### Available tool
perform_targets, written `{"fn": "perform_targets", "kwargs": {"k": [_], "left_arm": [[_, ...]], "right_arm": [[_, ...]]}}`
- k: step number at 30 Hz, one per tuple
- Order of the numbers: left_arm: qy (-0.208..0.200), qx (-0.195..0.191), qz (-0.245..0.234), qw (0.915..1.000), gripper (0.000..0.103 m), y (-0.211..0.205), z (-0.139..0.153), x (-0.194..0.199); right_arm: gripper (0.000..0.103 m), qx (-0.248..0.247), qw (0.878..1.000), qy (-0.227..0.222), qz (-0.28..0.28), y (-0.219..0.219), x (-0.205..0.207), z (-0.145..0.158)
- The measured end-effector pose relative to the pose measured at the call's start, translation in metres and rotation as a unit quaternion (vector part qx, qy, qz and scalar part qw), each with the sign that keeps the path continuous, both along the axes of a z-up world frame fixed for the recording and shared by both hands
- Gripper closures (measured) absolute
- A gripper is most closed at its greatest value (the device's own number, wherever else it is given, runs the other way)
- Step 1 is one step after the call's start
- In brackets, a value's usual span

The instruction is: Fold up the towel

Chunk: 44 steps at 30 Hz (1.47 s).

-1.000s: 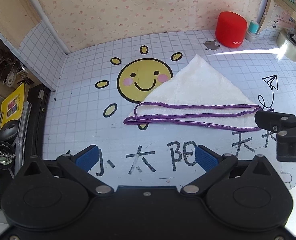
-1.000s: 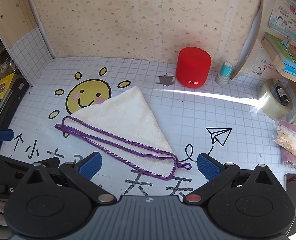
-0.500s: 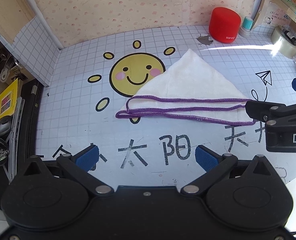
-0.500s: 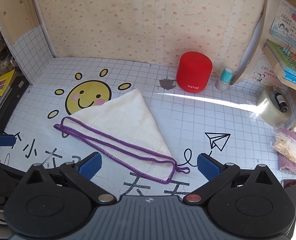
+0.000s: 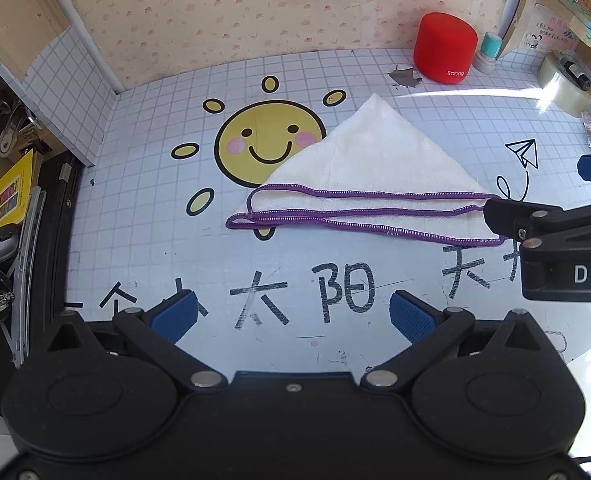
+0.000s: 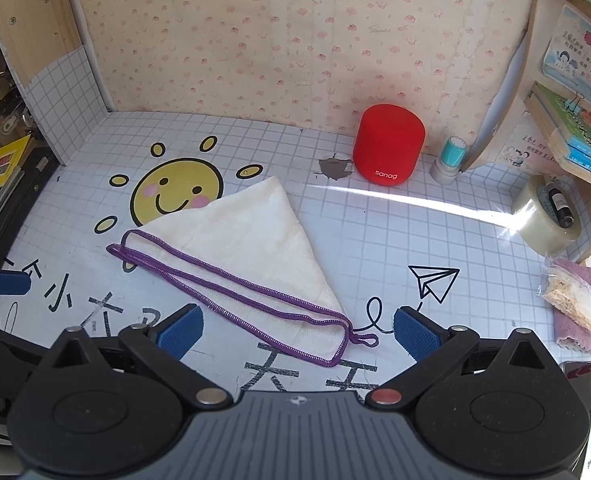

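A white towel [image 5: 371,160] [image 6: 239,240] with purple trim lies folded into a triangle on the gridded mat, its apex toward the back wall. Two purple-edged layers show along its near side. My left gripper [image 5: 293,318] hovers open in front of the towel's near edge, nothing between its blue pads. My right gripper [image 6: 297,330] is open too, its pads straddling the towel's near right corner and small purple loop [image 6: 365,339] from above. In the left wrist view the right gripper's black body [image 5: 555,240] covers that corner.
A red speaker [image 6: 389,144] stands at the back, a teal-topped stamp [image 6: 451,158] beside it. A tape roll [image 6: 545,216] and a bagged snack on a purple cloth [image 6: 575,304] sit at the right. The mat shows a sun drawing [image 5: 269,142]. Clutter fills the left shelf [image 5: 7,200].
Both grippers have drawn back and risen a little, so the towel sits farther away in both views. The towel has not moved. Both stay open.
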<state>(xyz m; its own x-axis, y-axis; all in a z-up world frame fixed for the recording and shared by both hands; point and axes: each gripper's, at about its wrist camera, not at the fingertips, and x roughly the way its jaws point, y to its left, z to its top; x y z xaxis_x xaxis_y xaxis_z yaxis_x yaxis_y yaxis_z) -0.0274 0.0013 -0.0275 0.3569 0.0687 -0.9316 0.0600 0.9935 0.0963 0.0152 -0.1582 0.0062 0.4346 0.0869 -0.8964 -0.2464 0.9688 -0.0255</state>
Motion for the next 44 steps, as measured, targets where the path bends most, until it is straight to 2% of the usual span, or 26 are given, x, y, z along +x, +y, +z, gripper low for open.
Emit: {"fn": "perform_targets", "kwargs": {"k": [13, 23, 33, 44], "left_arm": [[0.01, -0.013, 0.004, 0.9999, 0.001, 0.002, -0.003, 0.0], [0.007, -0.009, -0.006, 0.9999, 0.001, 0.001, -0.003, 0.001], [0.008, -0.005, -0.011, 0.9999, 0.001, 0.002, -0.004, 0.001], [0.003, 0.005, -0.031, 0.9995, 0.001, -0.005, -0.002, -0.001]], "right_arm": [[0.001, -0.01, 1.0, -0.005, 0.01, 0.004, 0.002, 0.0], [0.001, -0.009, 0.999, -0.008, 0.031, 0.013, 0.006, 0.001], [0.001, -0.007, 1.0, 0.006, -0.009, -0.011, 0.013, -0.006], [0.001, 0.026, 0.999, -0.024, 0.032, 0.0, 0.008, 0.0]]}}
